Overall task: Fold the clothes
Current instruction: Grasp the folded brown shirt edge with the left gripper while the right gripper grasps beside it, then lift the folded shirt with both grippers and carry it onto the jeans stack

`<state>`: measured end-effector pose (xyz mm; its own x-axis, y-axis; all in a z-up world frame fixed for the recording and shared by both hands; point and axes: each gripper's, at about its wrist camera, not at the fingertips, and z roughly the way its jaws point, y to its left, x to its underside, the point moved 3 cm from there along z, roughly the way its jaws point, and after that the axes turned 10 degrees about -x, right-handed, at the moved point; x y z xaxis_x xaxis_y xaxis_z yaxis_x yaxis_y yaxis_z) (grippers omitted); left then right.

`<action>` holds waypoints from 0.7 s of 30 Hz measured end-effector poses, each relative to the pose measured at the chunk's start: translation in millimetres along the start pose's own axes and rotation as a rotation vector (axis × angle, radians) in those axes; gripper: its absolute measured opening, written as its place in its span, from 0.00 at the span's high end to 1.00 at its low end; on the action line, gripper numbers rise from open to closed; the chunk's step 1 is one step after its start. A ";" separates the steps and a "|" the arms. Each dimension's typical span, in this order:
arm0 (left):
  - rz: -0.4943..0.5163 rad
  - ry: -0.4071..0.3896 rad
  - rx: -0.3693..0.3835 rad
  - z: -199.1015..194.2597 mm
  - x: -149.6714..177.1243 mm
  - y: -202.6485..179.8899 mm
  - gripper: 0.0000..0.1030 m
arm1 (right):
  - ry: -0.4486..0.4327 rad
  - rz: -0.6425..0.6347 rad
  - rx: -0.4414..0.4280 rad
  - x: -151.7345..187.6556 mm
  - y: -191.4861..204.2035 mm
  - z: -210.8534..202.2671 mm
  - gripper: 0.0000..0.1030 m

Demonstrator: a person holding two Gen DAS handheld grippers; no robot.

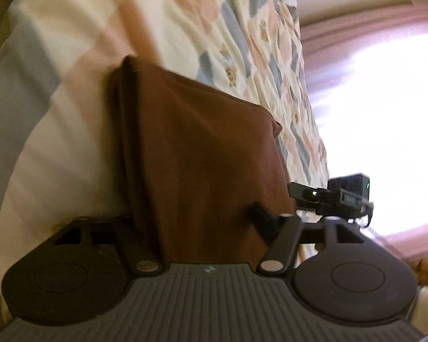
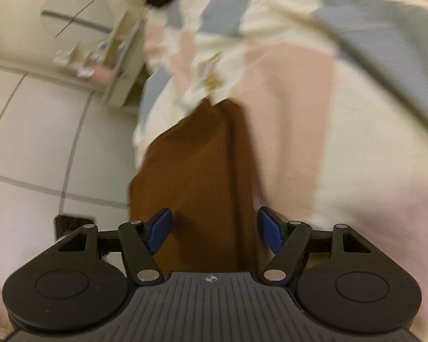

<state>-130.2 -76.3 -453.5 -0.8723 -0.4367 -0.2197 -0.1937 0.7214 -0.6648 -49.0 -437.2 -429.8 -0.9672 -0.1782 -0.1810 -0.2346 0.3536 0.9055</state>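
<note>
brown garment folded, lying on patchwork bedspread | left gripper: cloth hides jaws, state cannot tell | right gripper: jaws apart, straddling garment's near end

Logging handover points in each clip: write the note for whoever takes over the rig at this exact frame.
Left gripper: the brown garment covers its jaws, so its grip is unclear.
Right gripper: open, blue pads on either side of the garment, not closed on it.
The garment lies folded into a narrow stack on the patchwork bedspread, at the bed's edge.
Done: several folds.
Left: probably a final fold or tidy-up.
</note>
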 end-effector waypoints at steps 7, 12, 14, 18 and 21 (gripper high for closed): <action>0.146 0.046 -0.077 -5.6 -14.4 -25.7 0.79 | -0.040 0.004 0.003 17.3 6.2 6.5 0.76; 0.384 0.149 -0.085 1.7 -39.3 -83.4 0.80 | -0.276 0.045 0.063 71.8 40.2 -24.5 0.79; 0.506 0.224 -0.068 14.2 -46.6 -116.4 0.80 | -0.435 0.129 0.094 112.6 52.2 -41.2 0.79; 0.813 0.399 0.015 47.5 -29.1 -195.1 0.80 | -0.826 0.329 0.137 215.5 79.5 -65.2 0.79; 1.055 0.539 0.112 70.4 19.1 -256.8 0.80 | -1.131 0.449 0.181 299.3 109.3 -66.6 0.79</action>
<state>-65.5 -307.7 -337.2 -0.6586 0.6462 -0.3856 0.7504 0.5260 -0.4002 -357.7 -513.0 -359.5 -0.4844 0.8562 -0.1798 0.2175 0.3169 0.9232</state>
